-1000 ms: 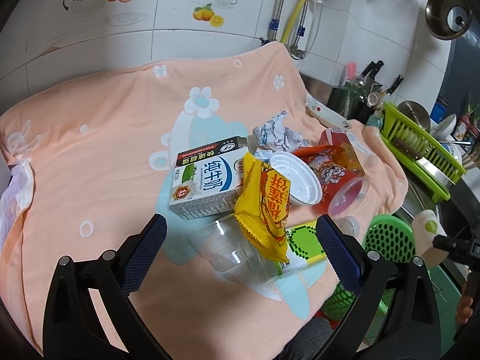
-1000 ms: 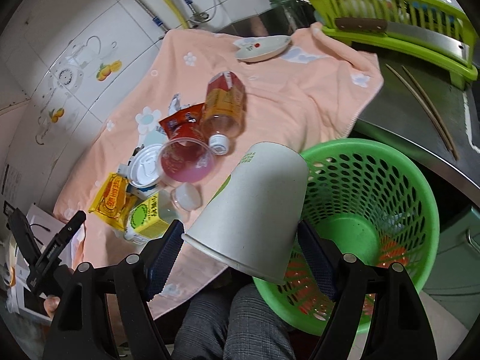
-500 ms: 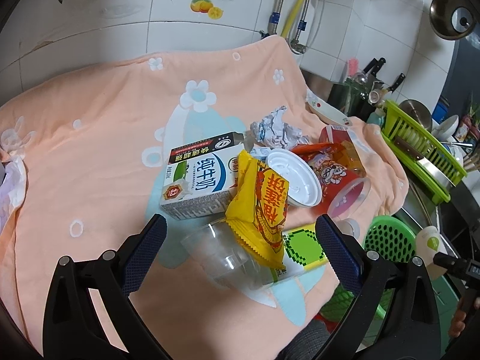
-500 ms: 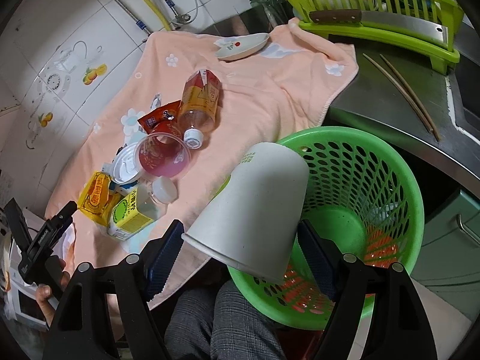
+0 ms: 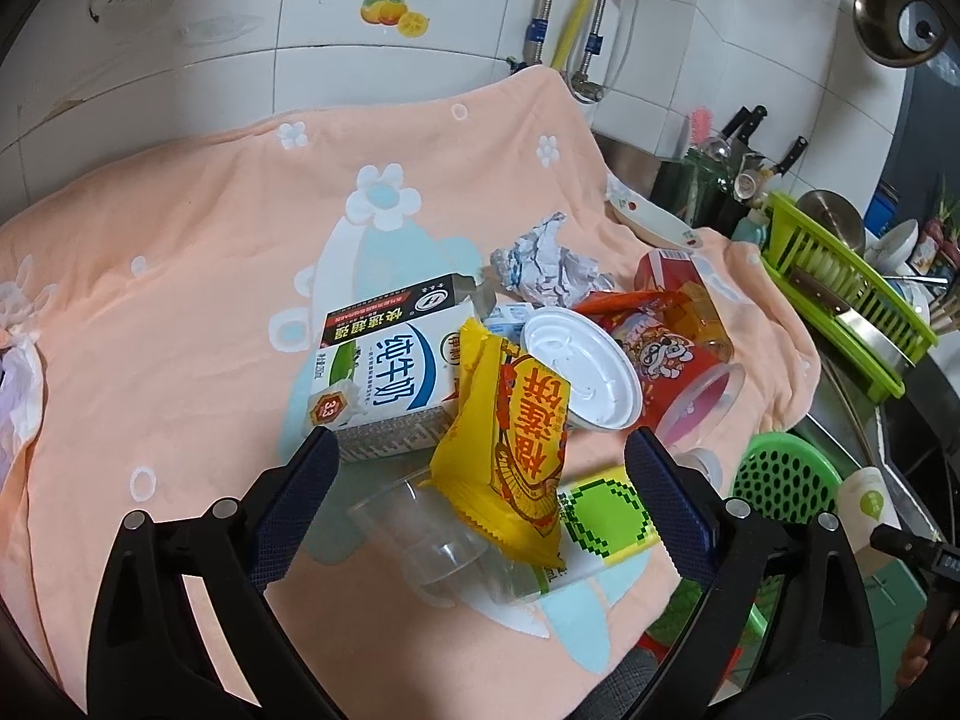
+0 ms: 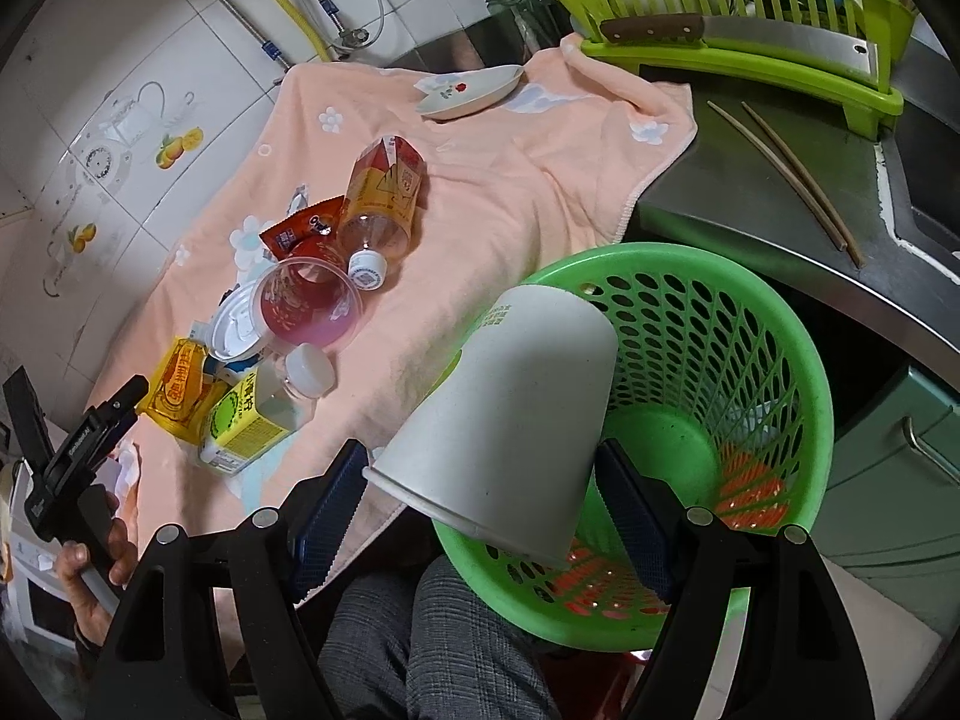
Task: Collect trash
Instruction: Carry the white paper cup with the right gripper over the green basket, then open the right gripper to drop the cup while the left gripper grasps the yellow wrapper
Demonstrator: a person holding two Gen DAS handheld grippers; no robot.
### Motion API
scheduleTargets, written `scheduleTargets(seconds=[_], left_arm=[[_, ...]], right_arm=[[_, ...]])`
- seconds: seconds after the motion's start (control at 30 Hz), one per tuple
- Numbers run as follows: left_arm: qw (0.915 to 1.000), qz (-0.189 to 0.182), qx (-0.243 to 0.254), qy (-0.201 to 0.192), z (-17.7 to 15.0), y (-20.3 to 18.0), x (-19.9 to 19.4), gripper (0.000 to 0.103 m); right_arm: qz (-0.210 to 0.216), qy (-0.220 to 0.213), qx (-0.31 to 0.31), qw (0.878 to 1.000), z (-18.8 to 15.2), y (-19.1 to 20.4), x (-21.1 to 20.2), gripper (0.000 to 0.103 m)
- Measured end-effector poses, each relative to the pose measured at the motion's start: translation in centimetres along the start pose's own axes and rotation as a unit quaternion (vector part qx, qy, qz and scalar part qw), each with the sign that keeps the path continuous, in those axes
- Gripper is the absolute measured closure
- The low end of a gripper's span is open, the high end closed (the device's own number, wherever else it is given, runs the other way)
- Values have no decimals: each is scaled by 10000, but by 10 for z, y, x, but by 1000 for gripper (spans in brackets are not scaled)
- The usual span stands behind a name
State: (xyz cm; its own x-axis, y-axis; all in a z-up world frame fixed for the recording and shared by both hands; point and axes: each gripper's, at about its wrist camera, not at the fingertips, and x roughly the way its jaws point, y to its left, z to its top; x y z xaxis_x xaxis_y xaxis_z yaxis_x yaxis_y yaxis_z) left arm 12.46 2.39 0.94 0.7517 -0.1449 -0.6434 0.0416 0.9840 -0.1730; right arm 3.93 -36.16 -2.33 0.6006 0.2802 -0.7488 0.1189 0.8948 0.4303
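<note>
The right gripper [image 6: 480, 498] holds the light, easily crushed paper cup [image 6: 510, 414] by its sidewall, jaws clamped near the rim, above the green basket [image 6: 750, 354] off the bench's front edge.

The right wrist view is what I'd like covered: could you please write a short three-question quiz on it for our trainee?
1. True or false: the right gripper holds the white paper cup with its mouth toward the camera.
2. What lies directly beyond that cup? A) the round green plastic mesh basket B) the lime-green dish rack C) the small white flowered dish
3. Fill in: the orange-labelled clear plastic bottle lies on its ___ on the peach flowered towel.

Key: 1 true; 2 A; 3 side.
</note>
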Motion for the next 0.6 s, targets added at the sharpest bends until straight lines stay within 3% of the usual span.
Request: scheduleTargets(seconds=[0.43,0.6], left_arm=[[9993,-360,111,56,-1,1,10,14],[9992,-270,233,206,-1,-5,25,14]], right_arm=[[-166,-67,-12,9998,-6,-15,7,28],[-159,-22,47,9999,-8,-23,13,28]])
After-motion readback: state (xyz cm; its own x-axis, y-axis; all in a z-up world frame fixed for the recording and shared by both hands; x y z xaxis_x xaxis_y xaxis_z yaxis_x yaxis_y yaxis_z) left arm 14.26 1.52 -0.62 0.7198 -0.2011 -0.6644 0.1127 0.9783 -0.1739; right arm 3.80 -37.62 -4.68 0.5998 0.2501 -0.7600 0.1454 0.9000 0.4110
